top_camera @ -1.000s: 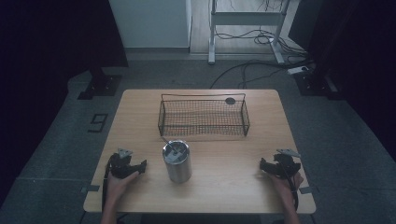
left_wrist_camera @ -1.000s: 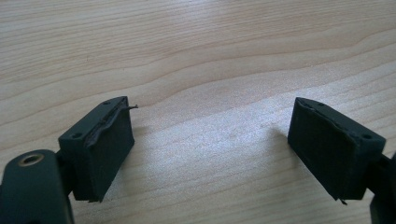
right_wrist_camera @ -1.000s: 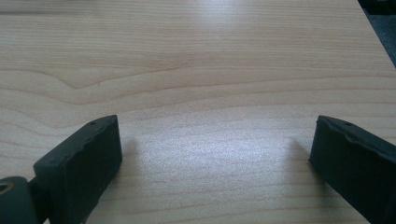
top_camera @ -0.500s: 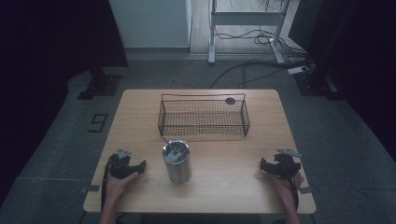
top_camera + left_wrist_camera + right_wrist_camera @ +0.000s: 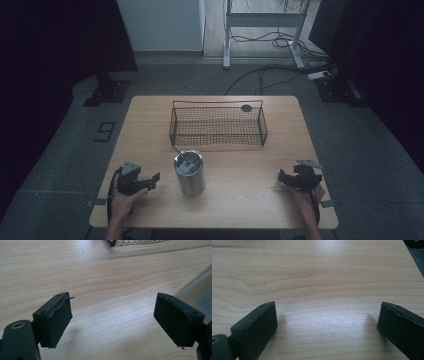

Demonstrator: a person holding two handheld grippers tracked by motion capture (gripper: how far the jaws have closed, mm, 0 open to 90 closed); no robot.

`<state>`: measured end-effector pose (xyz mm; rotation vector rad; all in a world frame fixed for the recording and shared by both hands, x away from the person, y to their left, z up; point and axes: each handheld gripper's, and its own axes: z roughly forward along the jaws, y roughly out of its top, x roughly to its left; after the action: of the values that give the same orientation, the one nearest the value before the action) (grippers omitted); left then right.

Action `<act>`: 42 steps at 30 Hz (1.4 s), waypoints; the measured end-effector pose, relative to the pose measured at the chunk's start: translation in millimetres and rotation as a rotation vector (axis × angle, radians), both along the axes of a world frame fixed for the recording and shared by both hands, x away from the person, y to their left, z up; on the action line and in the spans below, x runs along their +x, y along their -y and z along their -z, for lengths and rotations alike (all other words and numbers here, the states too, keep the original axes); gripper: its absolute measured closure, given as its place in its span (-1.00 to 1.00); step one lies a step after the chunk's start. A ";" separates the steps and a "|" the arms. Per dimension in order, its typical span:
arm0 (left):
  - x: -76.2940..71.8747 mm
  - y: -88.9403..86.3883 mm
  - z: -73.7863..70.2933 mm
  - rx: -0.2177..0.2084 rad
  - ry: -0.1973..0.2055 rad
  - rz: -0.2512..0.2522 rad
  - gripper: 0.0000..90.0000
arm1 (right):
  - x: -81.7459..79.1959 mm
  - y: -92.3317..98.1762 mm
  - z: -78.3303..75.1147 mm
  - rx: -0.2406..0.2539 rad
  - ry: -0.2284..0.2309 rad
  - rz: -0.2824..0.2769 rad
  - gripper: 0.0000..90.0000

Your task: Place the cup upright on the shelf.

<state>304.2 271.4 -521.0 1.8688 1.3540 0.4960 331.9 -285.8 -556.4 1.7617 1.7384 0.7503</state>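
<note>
Left hand: holds the left gripper [image 5: 151,180] low over the table [image 5: 250,205], wrist near the table's front edge, jaws pointing at the metal cup [image 5: 189,175].
Left gripper state: released; in the left gripper view [image 5: 112,317] the jaws stand wide apart with bare wood between them.
Right hand: holds the right gripper [image 5: 283,177] low, jaws pointing inward across the table.
Right gripper state: released, nothing between the jaws [image 5: 325,325].
Cup: one, upright, just beyond the left gripper's jaw tips, not touching.
Wire basket [image 5: 217,137]: one, beyond the cup, well apart from both grippers.
</note>
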 end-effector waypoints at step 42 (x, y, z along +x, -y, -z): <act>-40.9 59.4 -56.9 -0.111 0.129 0.293 -0.96 | -2.9 -2.2 -0.3 -0.005 0.008 0.018 -0.89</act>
<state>263.3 212.0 -464.2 1.8693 0.9822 0.3755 329.0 -283.5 -556.1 1.7662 1.7152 0.7441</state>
